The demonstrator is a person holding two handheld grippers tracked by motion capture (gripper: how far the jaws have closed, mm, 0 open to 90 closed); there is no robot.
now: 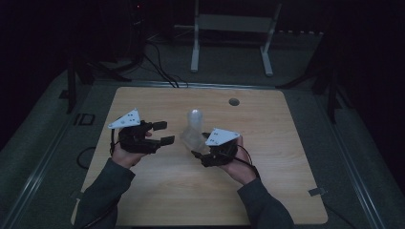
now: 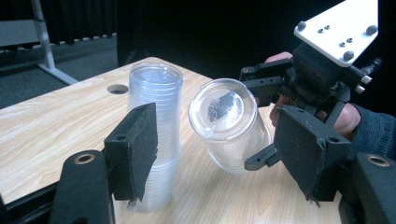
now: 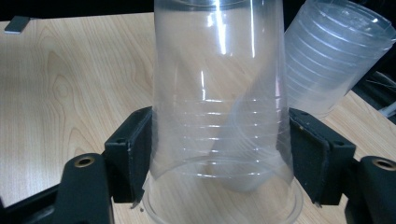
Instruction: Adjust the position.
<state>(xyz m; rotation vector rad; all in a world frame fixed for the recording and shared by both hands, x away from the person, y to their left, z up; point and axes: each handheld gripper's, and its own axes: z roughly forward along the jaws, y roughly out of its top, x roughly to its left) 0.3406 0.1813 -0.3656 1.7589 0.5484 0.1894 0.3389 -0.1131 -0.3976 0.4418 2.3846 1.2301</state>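
At mid-table, the right gripper [image 1: 197, 155] clamps one clear plastic cup [image 3: 219, 116] near its rim, tilted clear of the upturned cup stack [image 2: 154, 135] just left, while the left gripper [image 1: 163, 132] waits beside it, jaws apart and empty, apparently after separating them.

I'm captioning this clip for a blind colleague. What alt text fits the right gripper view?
A clear plastic cup, bottom end away from the camera, sits clamped between the right tongs' two black padded jaws over a light wooden table. A stack of clear plastic cups stands behind at upper right.
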